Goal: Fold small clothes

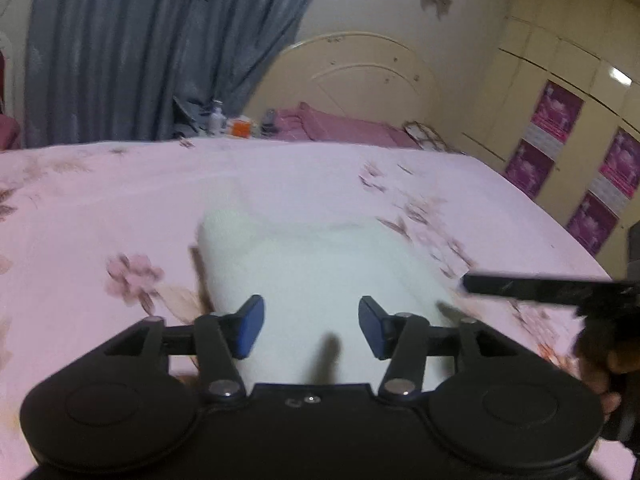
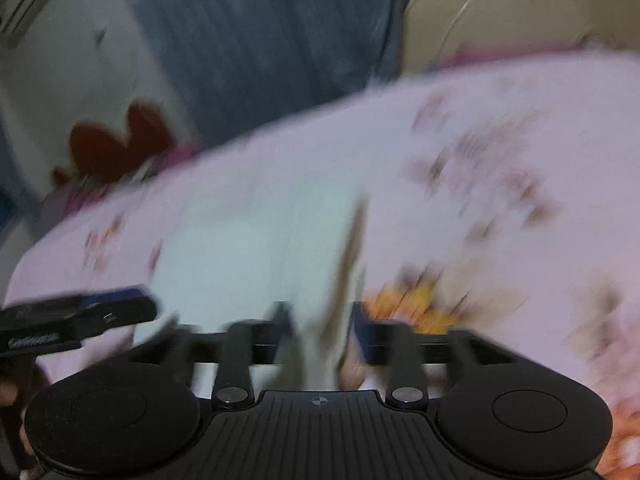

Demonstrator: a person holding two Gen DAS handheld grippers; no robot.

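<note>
pink bedsheet (image 1: 80, 208) under both downward-tilted grippers, jaws apart

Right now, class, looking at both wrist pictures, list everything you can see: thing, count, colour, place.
white garment: one, white, folded flat on the bedspread, just ahead of both grippers
bedspread: one, pale pink with flower print, covering the bed
headboard: one, cream, far end of the bed
curtain: one, grey-blue, behind the bed on the left
pillows: pink, count unclear, at the headboard
posters: several, magenta, on the cream wardrobe at right
bottles and box: small items, blurred, beside the bed head
left hand-held gripper: one, black with blue pads, open over the garment
right hand-held gripper: one, black, blurred, open at the garment's edge
</note>
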